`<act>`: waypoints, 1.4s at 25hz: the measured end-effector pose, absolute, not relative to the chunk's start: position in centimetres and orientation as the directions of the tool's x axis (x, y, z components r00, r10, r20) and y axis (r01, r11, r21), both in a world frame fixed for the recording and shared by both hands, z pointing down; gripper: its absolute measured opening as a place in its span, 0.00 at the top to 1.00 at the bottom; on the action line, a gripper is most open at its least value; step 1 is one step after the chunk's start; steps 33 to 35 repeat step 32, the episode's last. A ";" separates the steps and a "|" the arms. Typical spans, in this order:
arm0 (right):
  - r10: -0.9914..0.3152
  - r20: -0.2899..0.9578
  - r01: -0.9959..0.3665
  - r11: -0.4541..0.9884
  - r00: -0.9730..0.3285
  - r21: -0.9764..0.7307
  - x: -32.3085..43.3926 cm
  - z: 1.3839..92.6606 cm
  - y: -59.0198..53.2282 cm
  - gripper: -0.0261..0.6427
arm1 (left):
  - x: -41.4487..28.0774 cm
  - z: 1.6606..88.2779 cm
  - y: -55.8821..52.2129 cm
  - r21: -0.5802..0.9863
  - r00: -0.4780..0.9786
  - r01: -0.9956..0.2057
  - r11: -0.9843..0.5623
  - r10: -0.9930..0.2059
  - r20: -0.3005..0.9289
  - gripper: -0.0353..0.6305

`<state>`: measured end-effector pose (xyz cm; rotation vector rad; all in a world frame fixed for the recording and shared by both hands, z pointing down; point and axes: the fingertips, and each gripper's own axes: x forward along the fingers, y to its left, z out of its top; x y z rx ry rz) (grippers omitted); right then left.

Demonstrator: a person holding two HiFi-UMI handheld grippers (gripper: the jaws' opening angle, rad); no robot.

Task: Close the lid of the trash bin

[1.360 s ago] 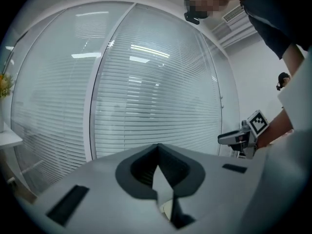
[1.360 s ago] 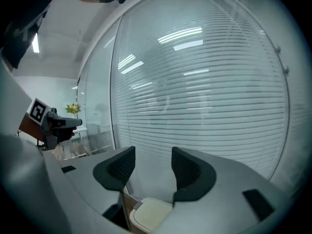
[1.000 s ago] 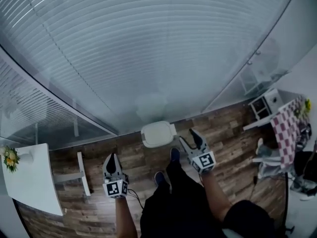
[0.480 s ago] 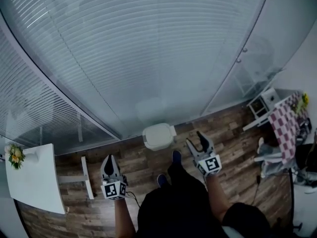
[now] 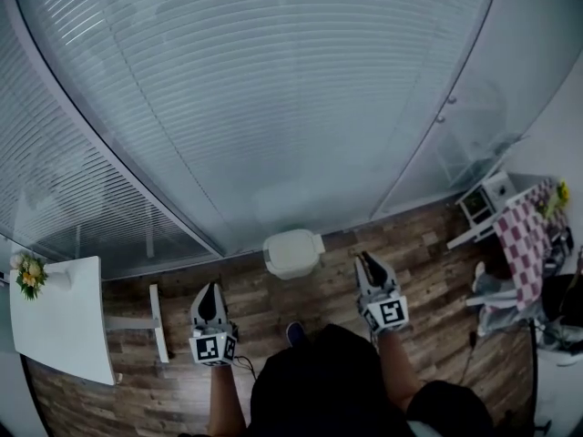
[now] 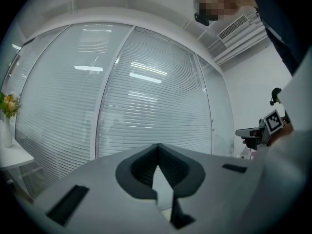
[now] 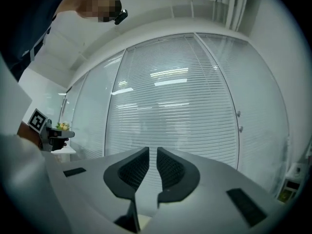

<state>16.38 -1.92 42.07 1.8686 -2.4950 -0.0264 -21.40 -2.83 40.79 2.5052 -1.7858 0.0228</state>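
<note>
Head view shows the trash bin [image 5: 291, 253] on the wooden floor [image 5: 270, 300], ahead of both claws and between them, touching neither. Its lid [image 5: 294, 241] appears to lie flat on top, so I judge the closing done, with little left beyond drawing away. The left claw [image 5: 210, 291] has its jaws together on nothing. The right claw [image 5: 367, 264] has just been closing and now shows only a narrow slit, nothing inside it. Both gripper views look level at the glass wall with blinds [image 7: 175, 116], not at the bin.
</note>
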 end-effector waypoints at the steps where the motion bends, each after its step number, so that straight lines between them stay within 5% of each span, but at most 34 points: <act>1: -0.963 0.019 -0.962 0.271 -0.270 0.031 16.8 42.2 -2.0 0.91 | -21.2 40.8 -2.8 0.045 0.322 -0.946 -0.320 -0.945 0.050 0.94; 35: -0.919 0.045 -0.910 0.395 -0.393 0.125 14.3 39.3 -2.9 0.96 | -19.2 40.2 -1.4 0.039 0.312 -0.950 -0.310 -0.949 0.054 0.94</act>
